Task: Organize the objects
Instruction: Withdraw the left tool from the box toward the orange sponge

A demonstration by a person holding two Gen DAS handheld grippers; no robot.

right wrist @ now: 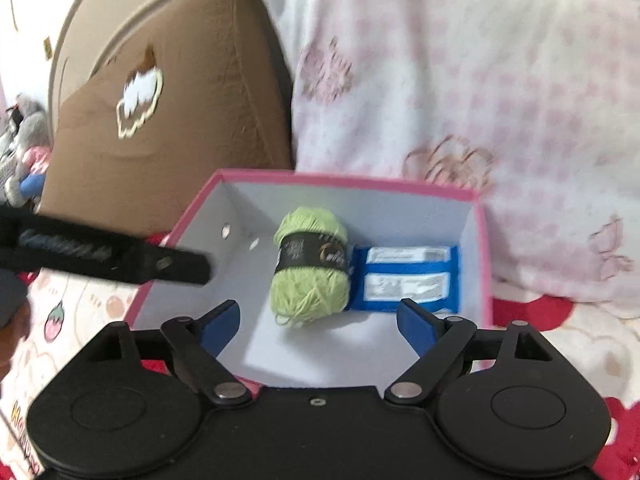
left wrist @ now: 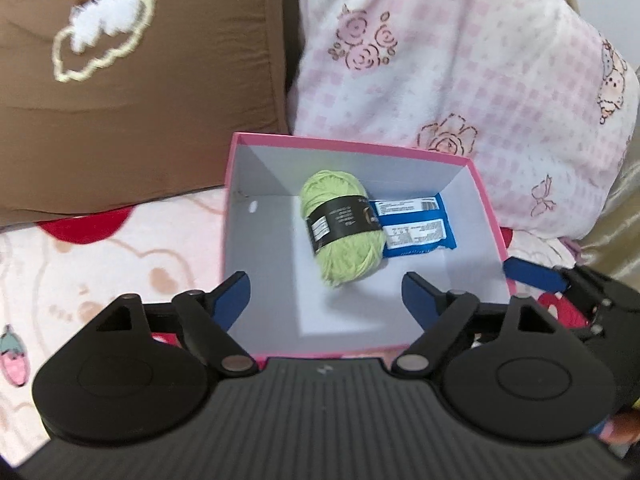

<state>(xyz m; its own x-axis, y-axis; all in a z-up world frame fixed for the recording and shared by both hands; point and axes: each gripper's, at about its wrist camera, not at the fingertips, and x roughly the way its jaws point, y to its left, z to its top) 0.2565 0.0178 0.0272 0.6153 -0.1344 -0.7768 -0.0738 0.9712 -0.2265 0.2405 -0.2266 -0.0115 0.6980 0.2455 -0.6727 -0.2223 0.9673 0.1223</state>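
Blue-padded left claw [left wrist: 326, 300] and right claw [right wrist: 318, 322] hover agape (empty) above box [left wrist: 486, 204].

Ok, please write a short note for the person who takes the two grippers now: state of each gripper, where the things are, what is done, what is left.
Left gripper: open, nothing between its fingers, above the box's near edge.
Right gripper: open, also empty, above the same edge.
Box: pink outside, white inside, open, on the bed in front of two pillows.
Done: yarn and blue packet lie side by side inside the box.
Left: no other loose things or lid in view; look around before going on.
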